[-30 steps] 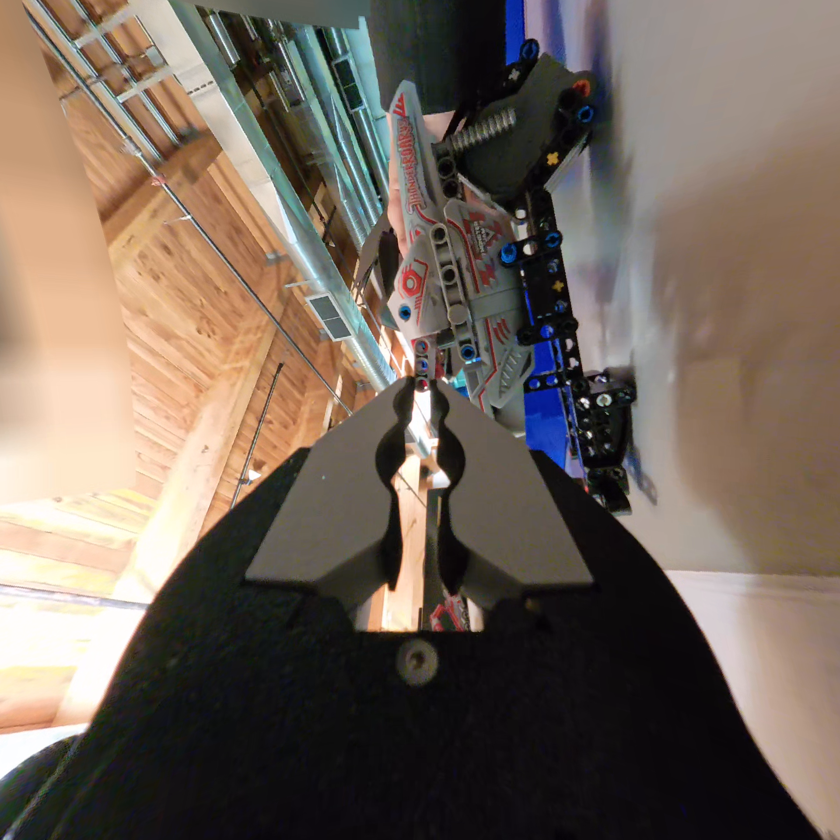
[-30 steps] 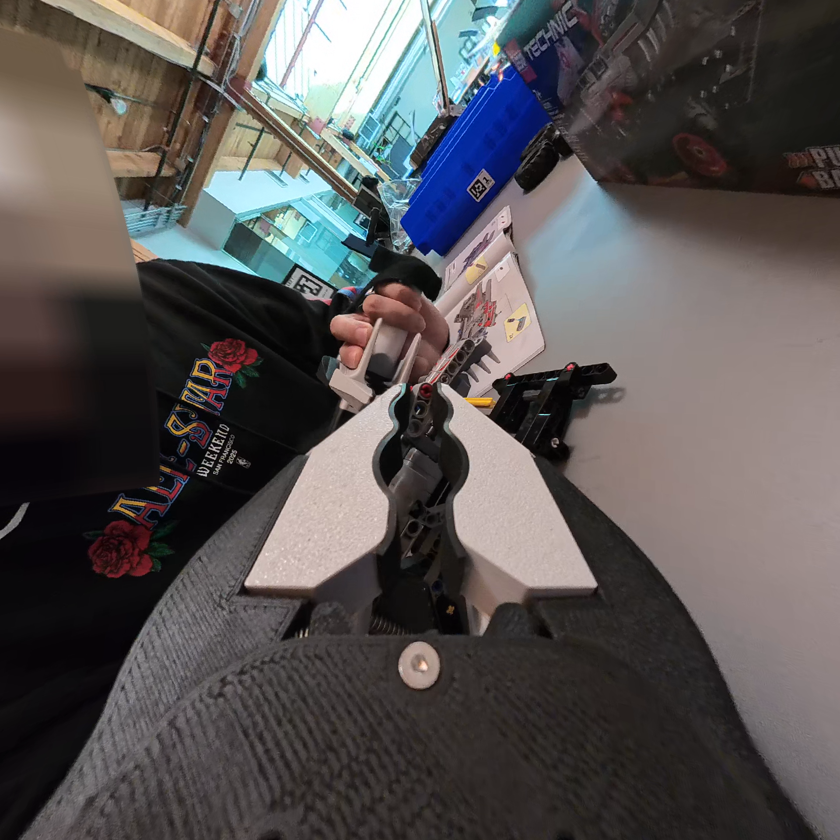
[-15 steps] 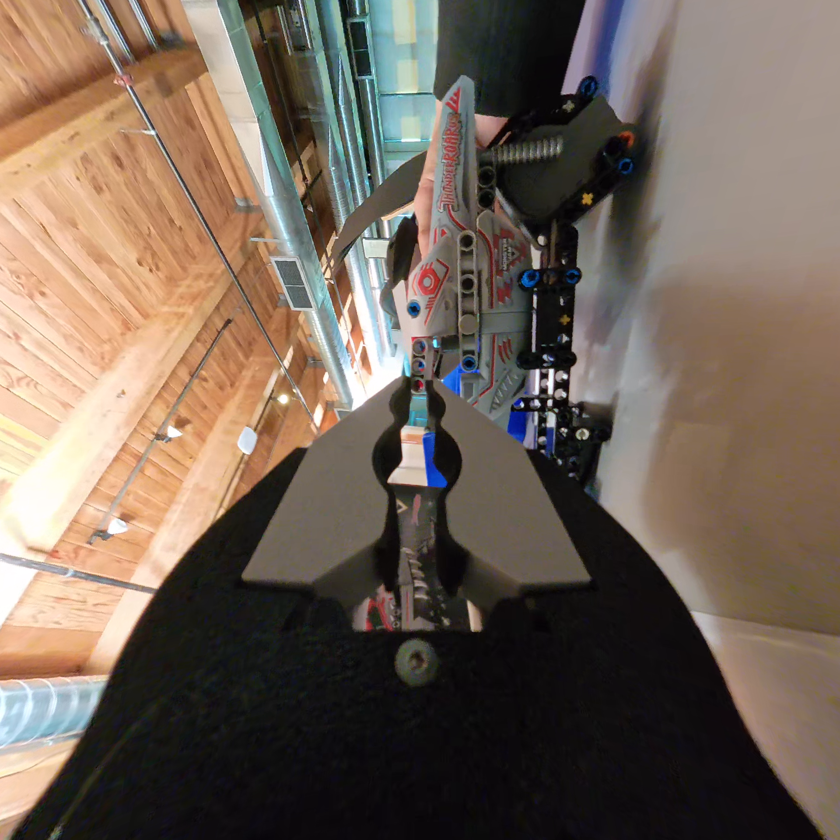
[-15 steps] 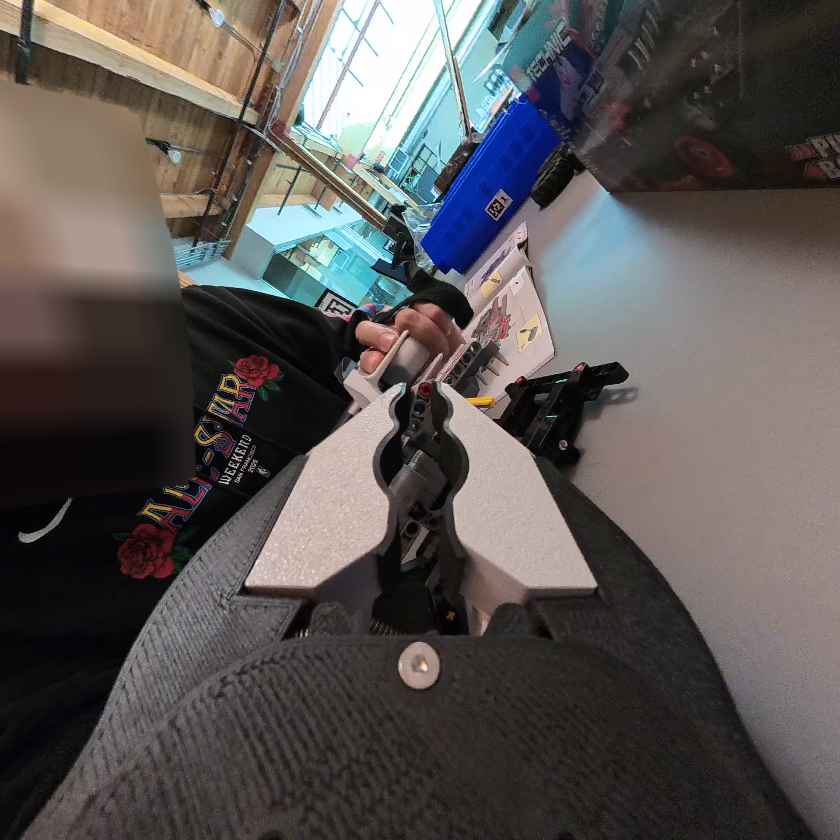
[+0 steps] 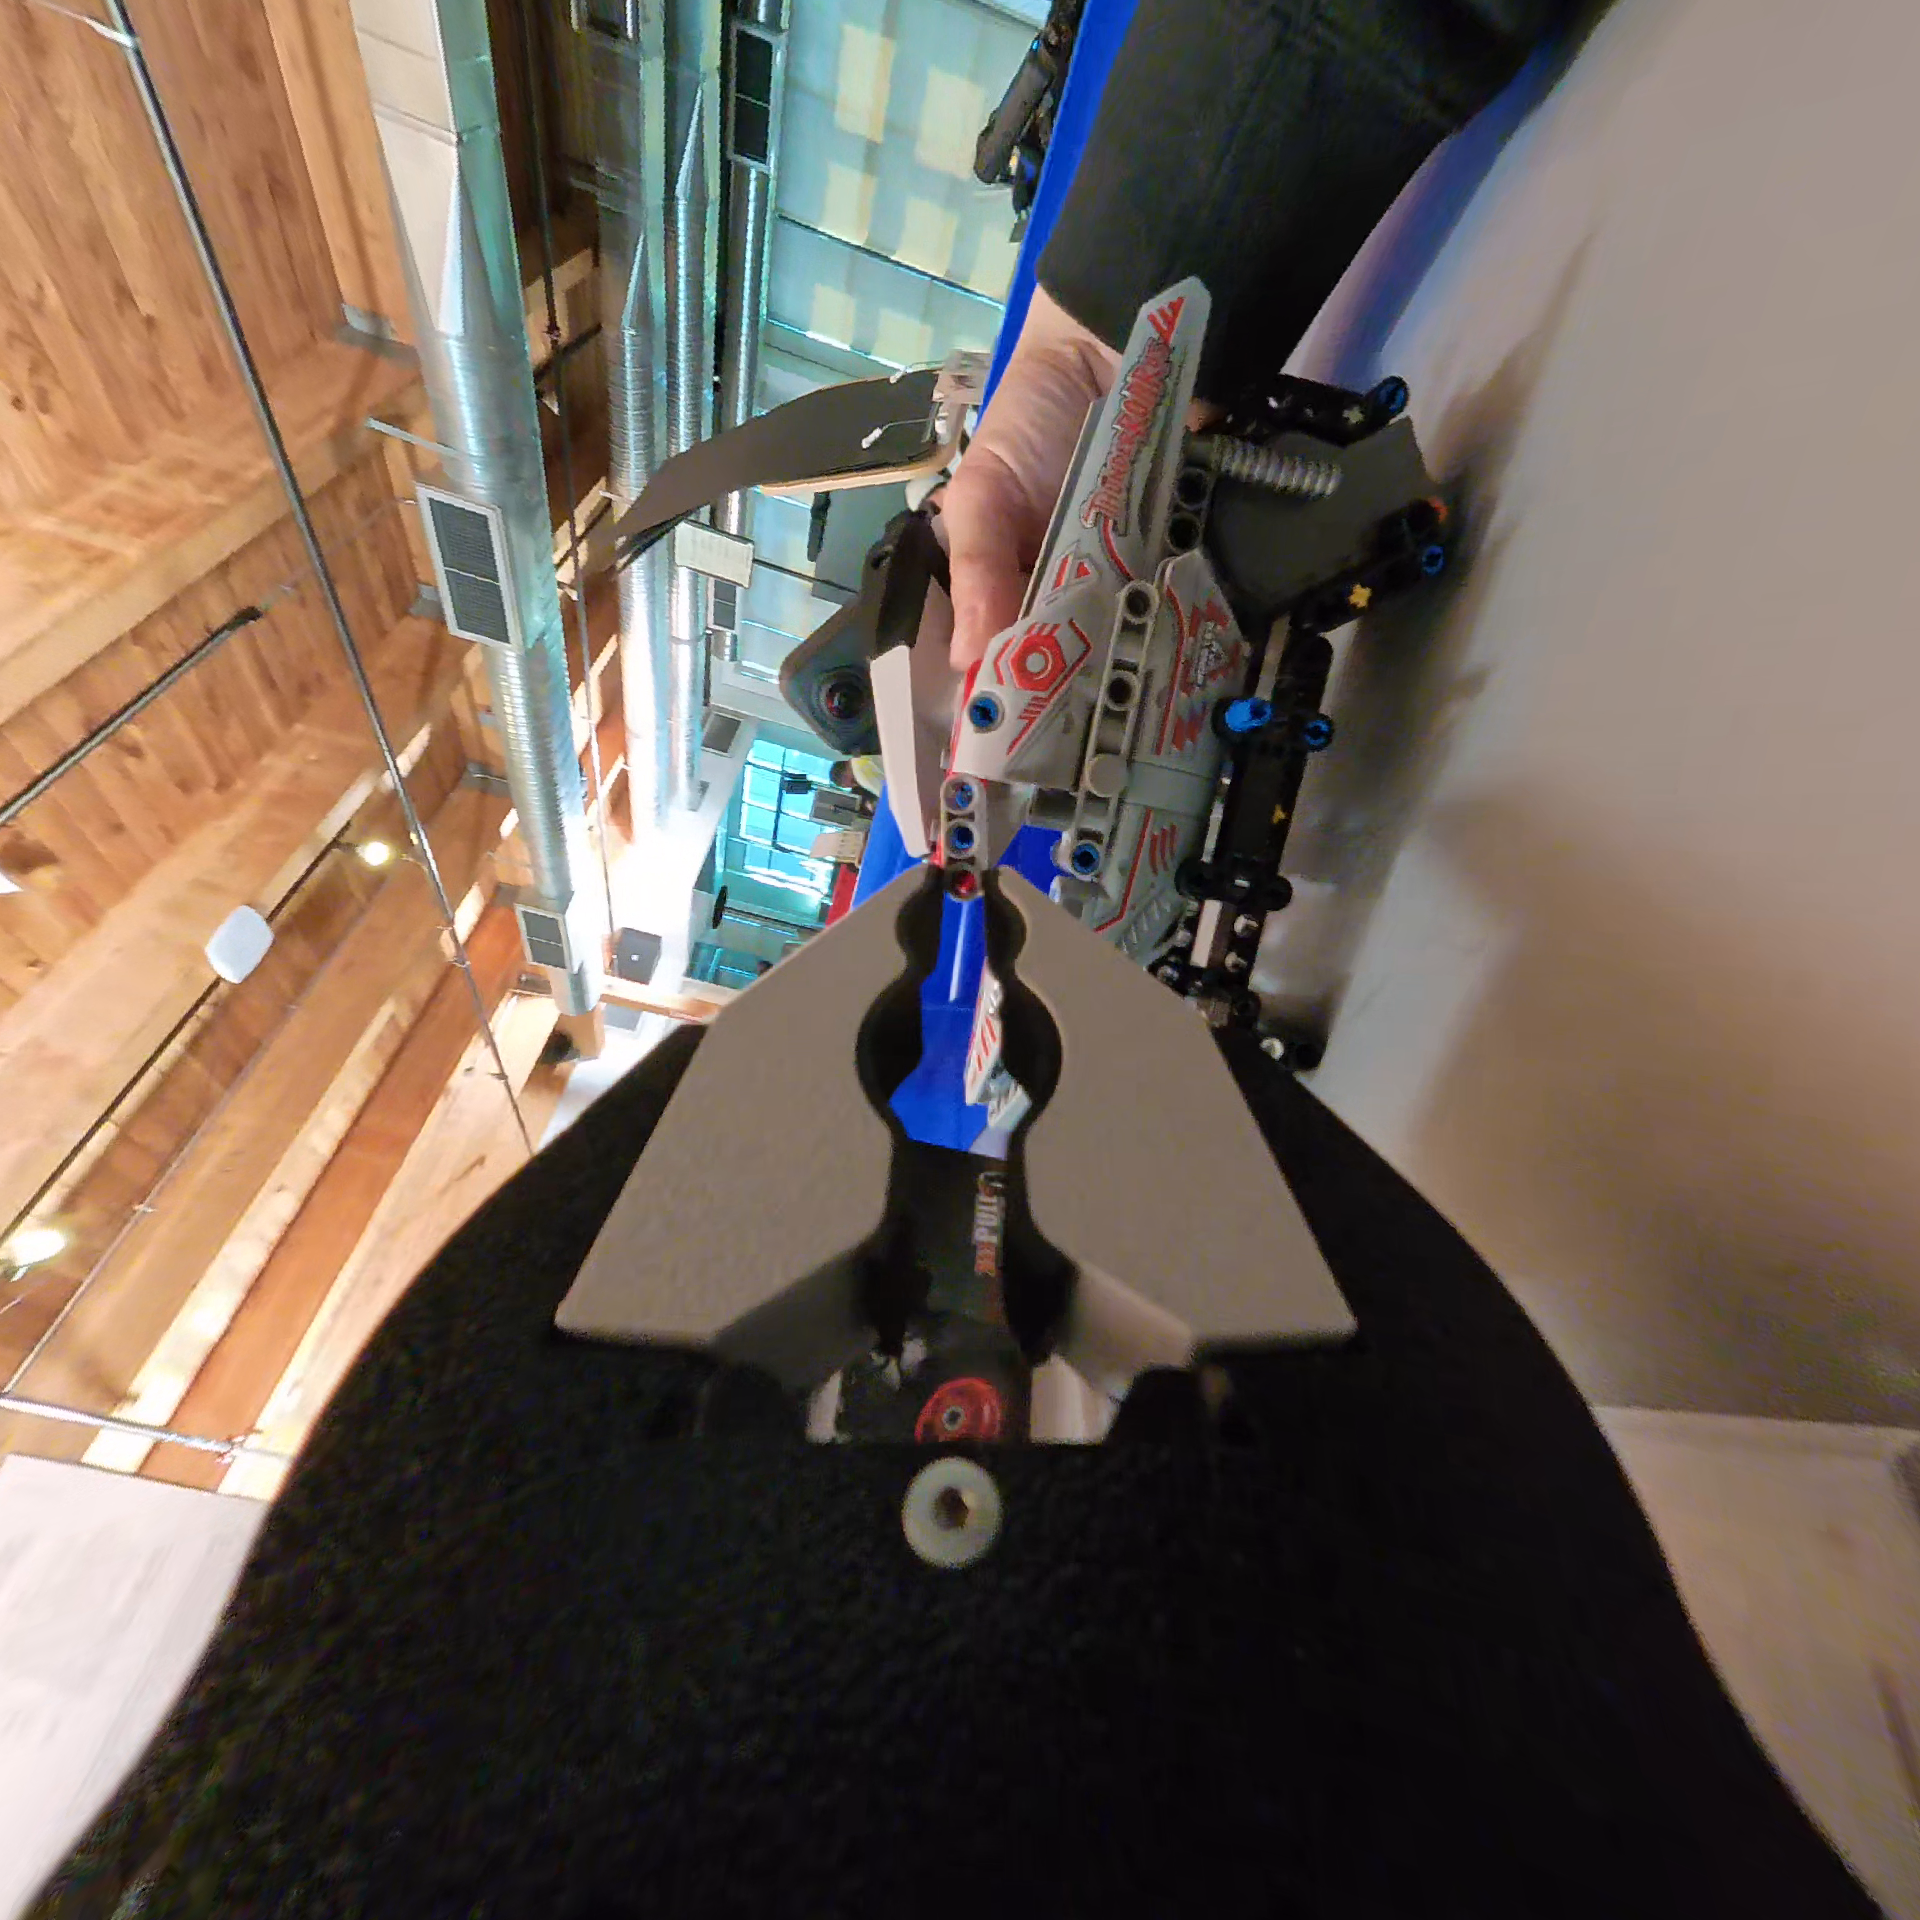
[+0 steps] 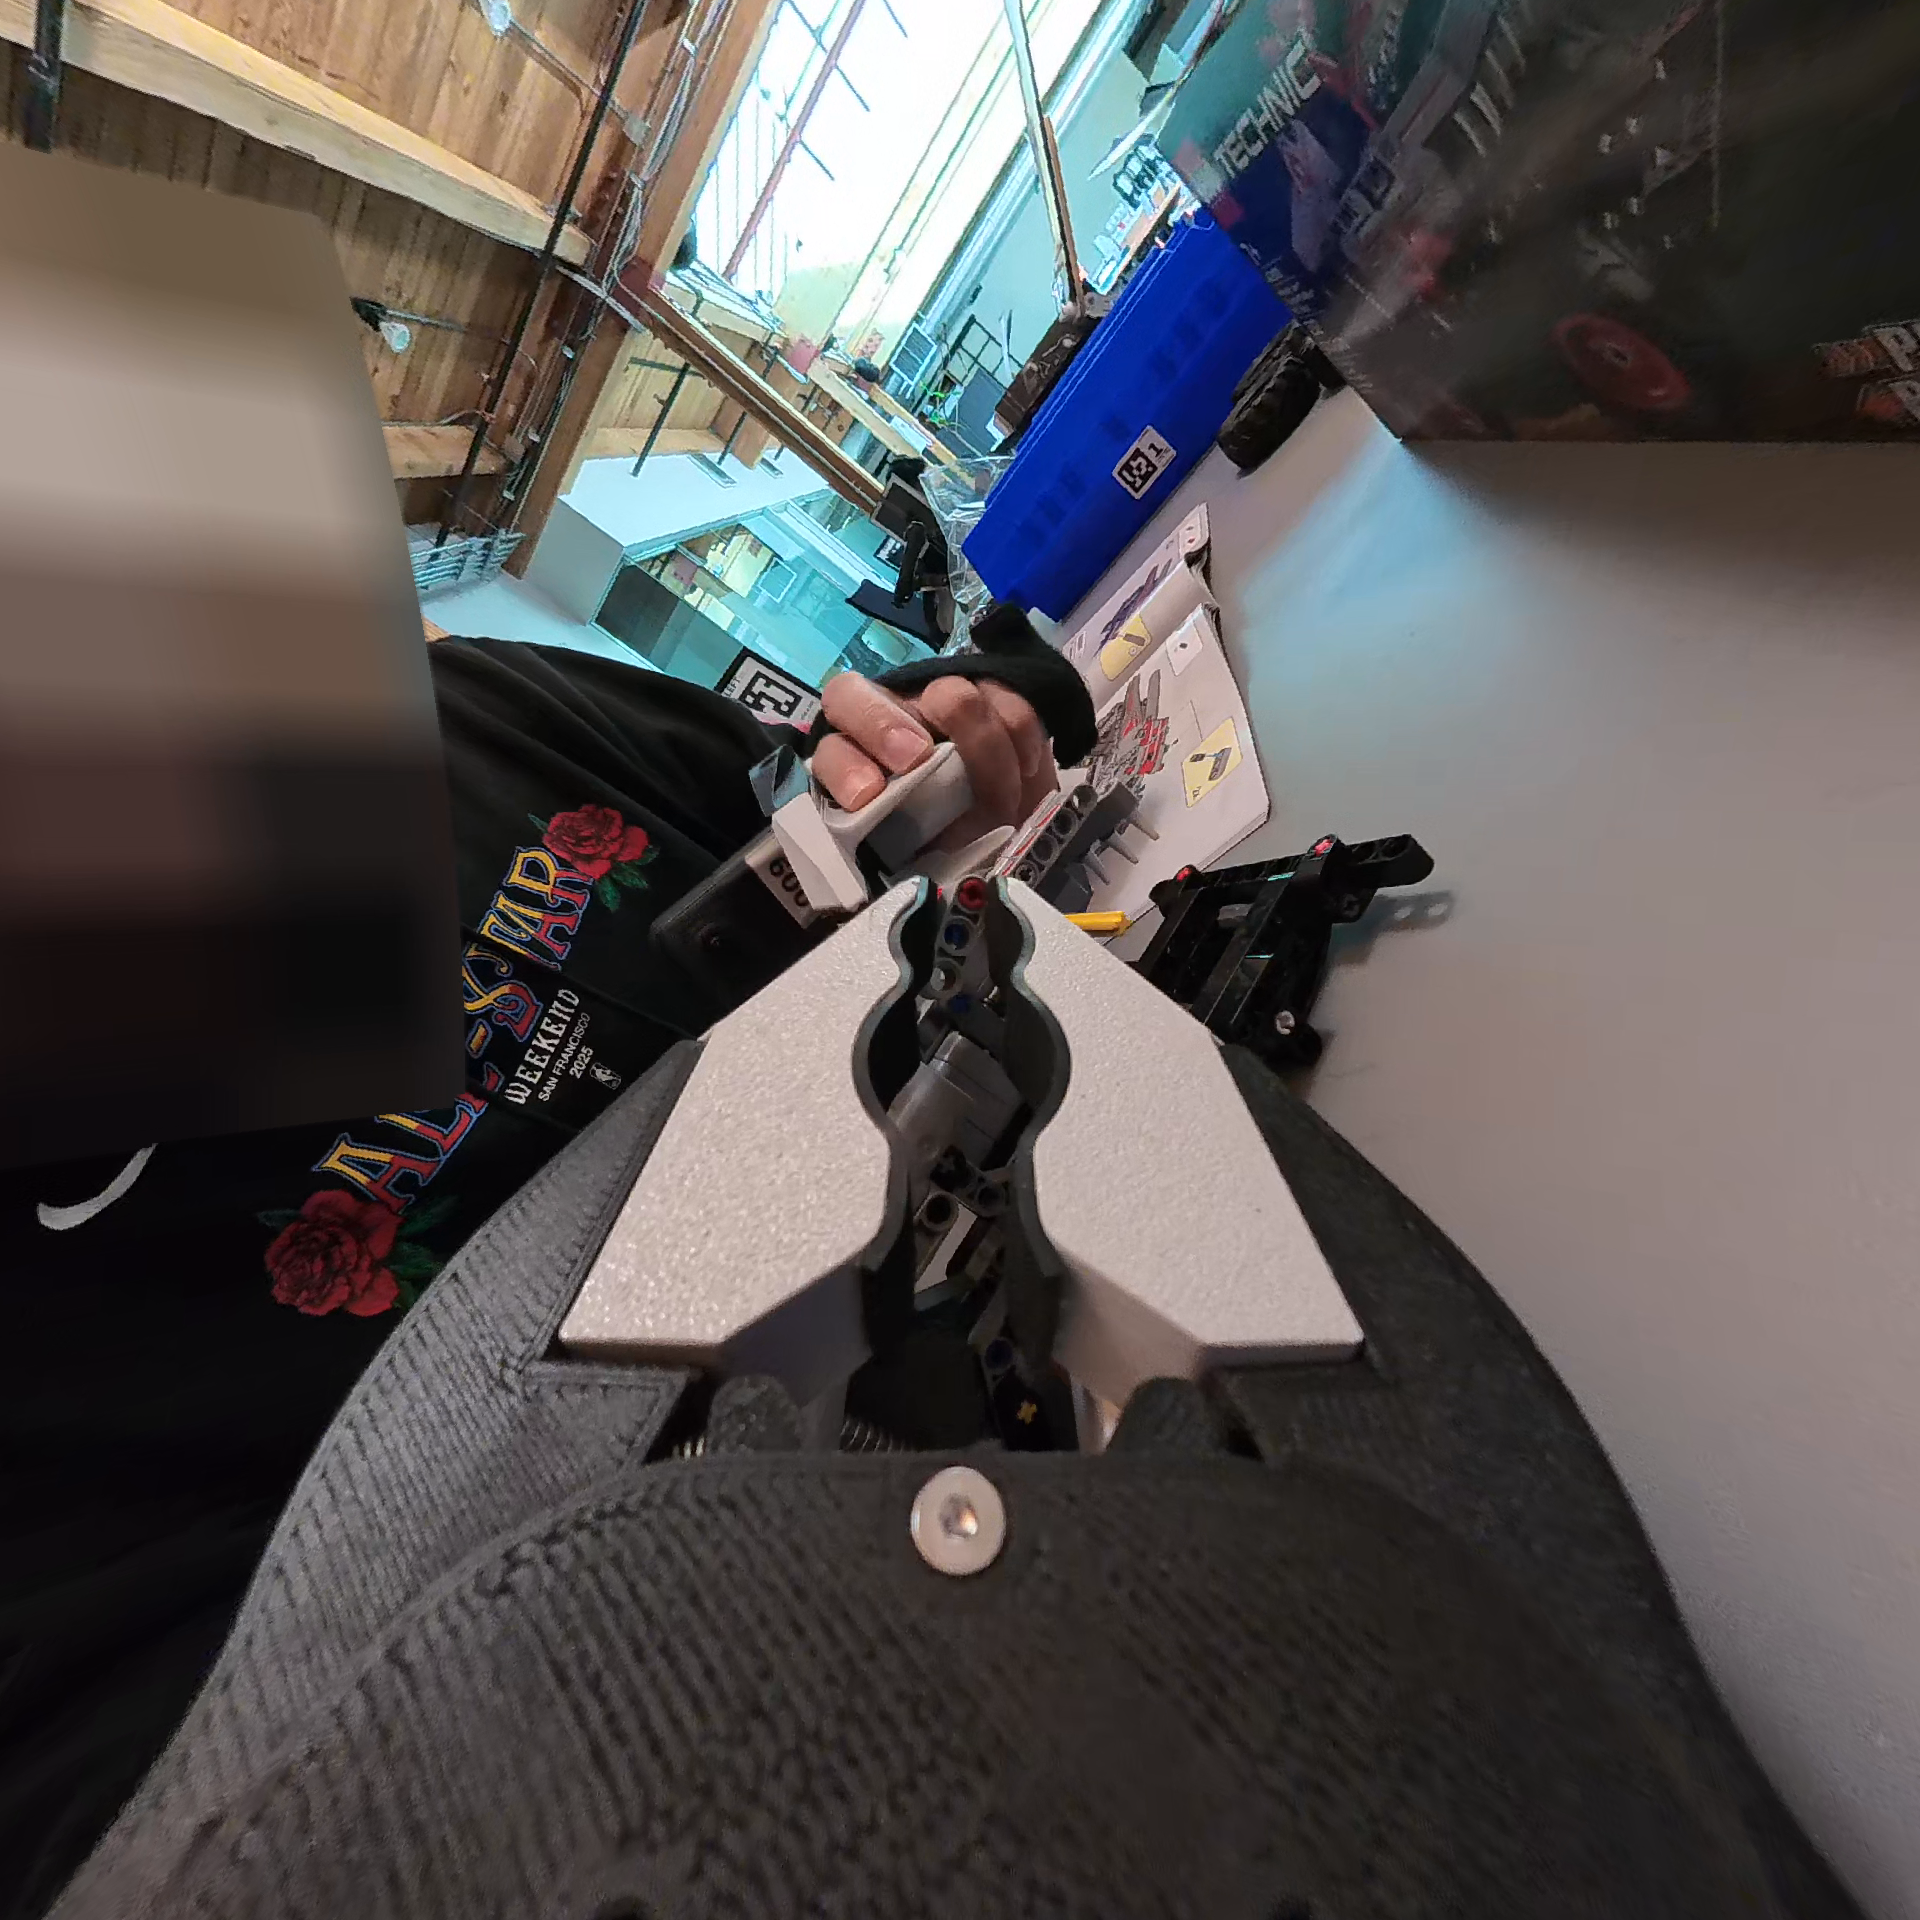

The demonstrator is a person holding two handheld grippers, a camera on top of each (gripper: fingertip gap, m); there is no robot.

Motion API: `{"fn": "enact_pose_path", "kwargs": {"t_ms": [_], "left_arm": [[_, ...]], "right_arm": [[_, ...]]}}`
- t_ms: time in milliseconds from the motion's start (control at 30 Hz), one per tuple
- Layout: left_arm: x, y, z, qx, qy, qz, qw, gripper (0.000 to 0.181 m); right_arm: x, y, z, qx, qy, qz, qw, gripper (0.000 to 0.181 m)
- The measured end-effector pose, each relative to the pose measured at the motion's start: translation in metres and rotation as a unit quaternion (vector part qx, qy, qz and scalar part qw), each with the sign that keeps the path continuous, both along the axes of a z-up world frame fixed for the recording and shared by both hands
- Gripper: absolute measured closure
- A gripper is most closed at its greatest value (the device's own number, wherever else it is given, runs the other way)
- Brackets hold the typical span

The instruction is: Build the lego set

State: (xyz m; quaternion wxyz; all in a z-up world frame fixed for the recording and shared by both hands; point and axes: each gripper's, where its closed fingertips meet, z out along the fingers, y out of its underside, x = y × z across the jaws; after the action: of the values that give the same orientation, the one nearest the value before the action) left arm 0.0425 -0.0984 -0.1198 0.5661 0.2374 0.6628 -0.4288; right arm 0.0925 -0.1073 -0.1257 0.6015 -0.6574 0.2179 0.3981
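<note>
A smooth pale grey table [image 6: 1621, 935] carries the biggest items: one dark glossy cardboard set box [image 6: 1662, 208] at the far edge, then one ribbed blue plastic bin [image 6: 1122, 436] beside it, with a black rubber tyre [image 6: 1273, 400] between them. Nearer lies one open instruction booklet [image 6: 1210, 717] of white paper, and just beside it one black beam frame [image 6: 1262, 940] full of pin holes. The lego model [image 5: 1132, 665] itself is a long wedge of light grey panels with red angular stickers, three blue pins along its edges, one bare metal coil spring and a black holed chassis on the side nearest the table; it is held above the table. The right gripper [image 6: 961, 899], with matte grey faceted fingers [image 6: 1132, 1132] and a woven dark shell, is clamped along the model's length. The left gripper [image 5: 961, 883], of the same shape but in fuzzy black covering, pinches narrowly on the red-tipped grey beam at the model's nose. One bare hand [image 6: 935, 738] grips the left gripper's white handle.
</note>
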Motion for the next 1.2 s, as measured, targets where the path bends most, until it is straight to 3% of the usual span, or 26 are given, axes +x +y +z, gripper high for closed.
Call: {"fn": "enact_pose_path", "kwargs": {"t_ms": [200, 533, 633, 833, 933, 1000, 1067, 1100, 1200], "left_arm": [[0.001, -0.001, -0.002, 0.010, 0.045, -0.010, 0.999, 0.177], [0.003, 0.001, -0.005, 0.014, 0.052, -0.011, 0.999, 0.168], [0.004, 0.002, -0.004, 0.014, 0.051, -0.008, 0.999, 0.181], [0.001, 0.006, -0.003, 0.012, 0.038, -0.011, 0.999, 0.181], [-0.015, 0.008, -0.004, 0.024, 0.108, -0.055, 0.992, 0.181], [-0.029, 0.006, -0.021, 0.076, 0.241, -0.072, 0.965, 0.181], [-0.034, 0.005, -0.034, 0.109, 0.330, -0.044, 0.937, 0.179], [-0.038, 0.004, -0.044, 0.131, 0.355, -0.040, 0.925, 0.175], [-0.020, 0.001, -0.063, 0.128, 0.366, 0.004, 0.922, 0.166]], "right_arm": [[-0.001, 0.001, 0.000, -0.002, -0.002, 0.001, 1.000, 0.173], [0.000, 0.001, 0.000, -0.005, -0.006, 0.000, 1.000, 0.173], [0.000, 0.001, 0.000, -0.006, -0.006, 0.000, 1.000, 0.173], [0.000, 0.001, 0.000, -0.006, -0.007, 0.000, 1.000, 0.173], [0.000, 0.001, 0.000, -0.007, -0.012, -0.001, 1.000, 0.173], [0.000, 0.000, 0.000, -0.007, -0.015, -0.002, 1.000, 0.172], [0.000, 0.000, 0.000, -0.006, -0.019, -0.002, 1.000, 0.172], [0.000, 0.000, 0.000, -0.006, -0.020, -0.002, 1.000, 0.172], [0.001, 0.000, 0.000, -0.006, -0.019, -0.001, 1.000, 0.172]]}}
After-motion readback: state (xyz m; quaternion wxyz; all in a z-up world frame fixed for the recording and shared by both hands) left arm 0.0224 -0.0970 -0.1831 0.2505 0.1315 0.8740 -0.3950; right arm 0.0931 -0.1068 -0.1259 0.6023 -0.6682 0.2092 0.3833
